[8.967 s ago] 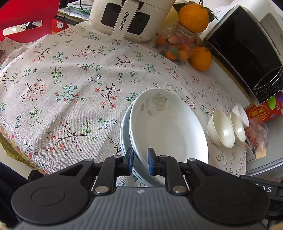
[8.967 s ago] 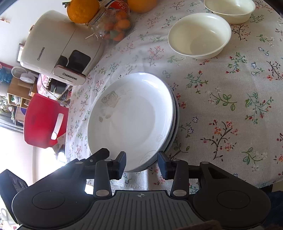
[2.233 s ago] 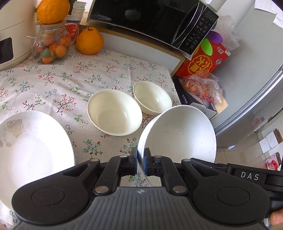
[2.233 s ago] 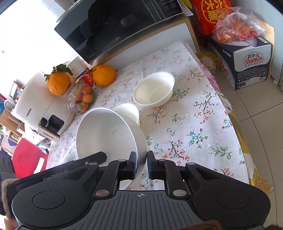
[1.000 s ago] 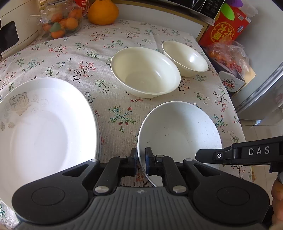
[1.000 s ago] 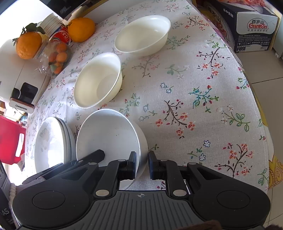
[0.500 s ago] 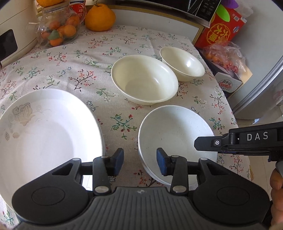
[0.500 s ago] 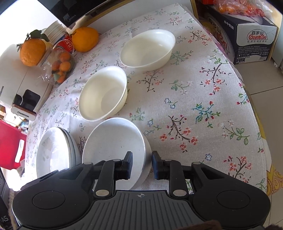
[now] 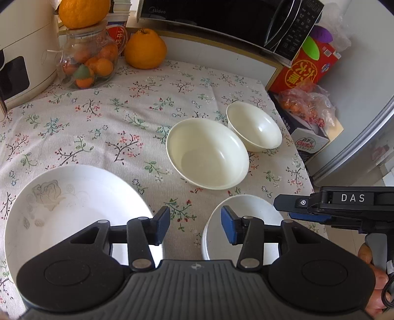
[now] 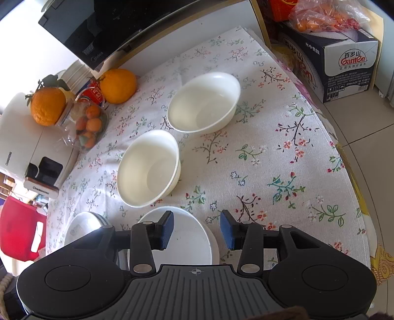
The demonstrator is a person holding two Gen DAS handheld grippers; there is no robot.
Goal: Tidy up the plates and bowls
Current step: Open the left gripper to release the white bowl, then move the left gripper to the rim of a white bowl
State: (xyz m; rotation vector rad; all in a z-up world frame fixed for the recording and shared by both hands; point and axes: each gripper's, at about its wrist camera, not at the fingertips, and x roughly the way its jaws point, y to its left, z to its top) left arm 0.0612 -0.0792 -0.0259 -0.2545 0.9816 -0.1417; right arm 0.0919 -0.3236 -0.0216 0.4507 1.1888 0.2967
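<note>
My left tongs (image 9: pixel 195 227) are spread wide and hold nothing; they hang above the flowered tablecloth (image 9: pixel 103 123), over the strip of cloth between the big plate (image 9: pixel 73 209) on their left and the white speckled bowl (image 9: pixel 248 211) on their right. The big plate has a faint grey rose printed near its rim, and from my right side I can see it (image 10: pixel 81 226) is the top of a small stack, with another rim showing under it.

My right tongs (image 10: pixel 197 230) are spread wide too, empty, poised over the near edge of the same white bowl (image 10: pixel 189 236), which sits flat on the cloth near the table's front edge. In the left view my right tongs (image 9: pixel 307 209) reach in from the right, just above that bowl's far rim.

Behind the white bowl stand two cream bowls, both upright: the medium one (image 9: pixel 206 157) nearest, and the smaller one (image 9: pixel 253 130) just beside it toward the table's right edge, their rims close, though I cannot tell if they touch.

At the back are a glass jar (image 9: pixel 86 61) of small oranges with a big orange (image 9: pixel 81 12) on top, another orange (image 9: pixel 145 49) beside it, a cream-coloured cooker (image 9: pixel 22 54) and a black microwave (image 9: pixel 221 17).
</note>
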